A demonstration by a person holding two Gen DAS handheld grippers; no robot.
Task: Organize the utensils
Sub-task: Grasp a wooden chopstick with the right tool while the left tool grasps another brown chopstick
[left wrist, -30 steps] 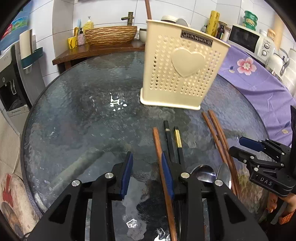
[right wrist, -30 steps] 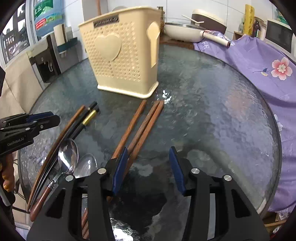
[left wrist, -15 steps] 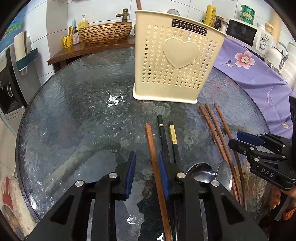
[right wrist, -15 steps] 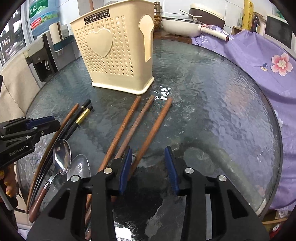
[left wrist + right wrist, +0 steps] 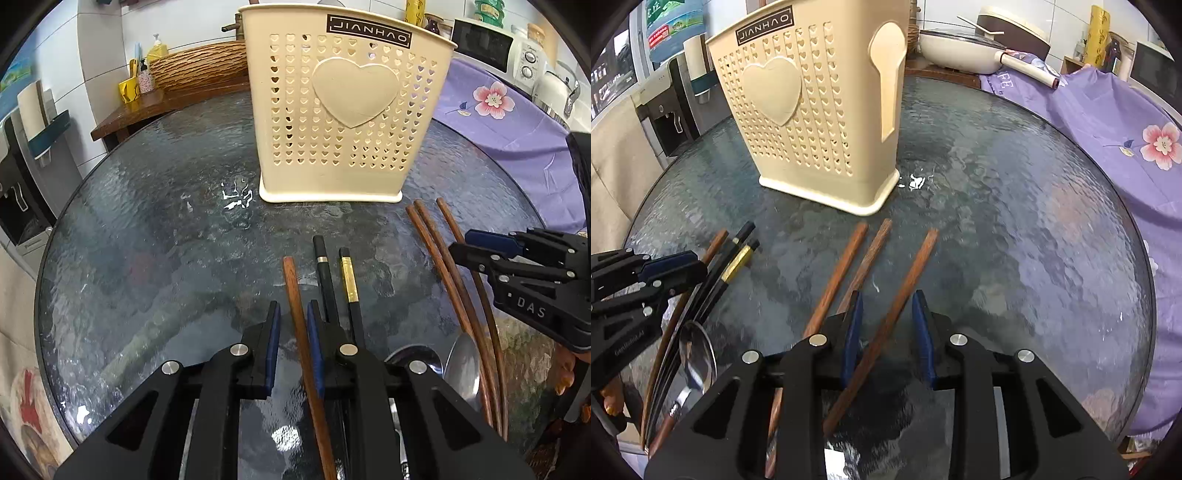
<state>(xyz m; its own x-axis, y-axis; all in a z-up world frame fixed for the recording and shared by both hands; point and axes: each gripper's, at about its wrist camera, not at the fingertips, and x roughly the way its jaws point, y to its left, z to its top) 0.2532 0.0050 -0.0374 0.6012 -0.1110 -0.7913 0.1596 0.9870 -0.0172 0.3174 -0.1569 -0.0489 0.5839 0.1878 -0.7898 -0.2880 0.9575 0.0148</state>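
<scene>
Left gripper (image 5: 293,325), in the left wrist view, is seen narrowed around one brown chopstick (image 5: 295,295); its jaws have just been closing, with a sliver of gap on the near side. No utensil is seen standing in the cream holder (image 5: 351,110). Black chopsticks (image 5: 325,273) and spoons (image 5: 461,358) lie on the round glass table (image 5: 147,240).

Right gripper (image 5: 886,321), in its own view, is seen closing likewise, a separate brown chopstick (image 5: 912,273) lying between pads not yet touching. Tiled walls and a purple cloth (image 5: 1108,122) are noted.
</scene>
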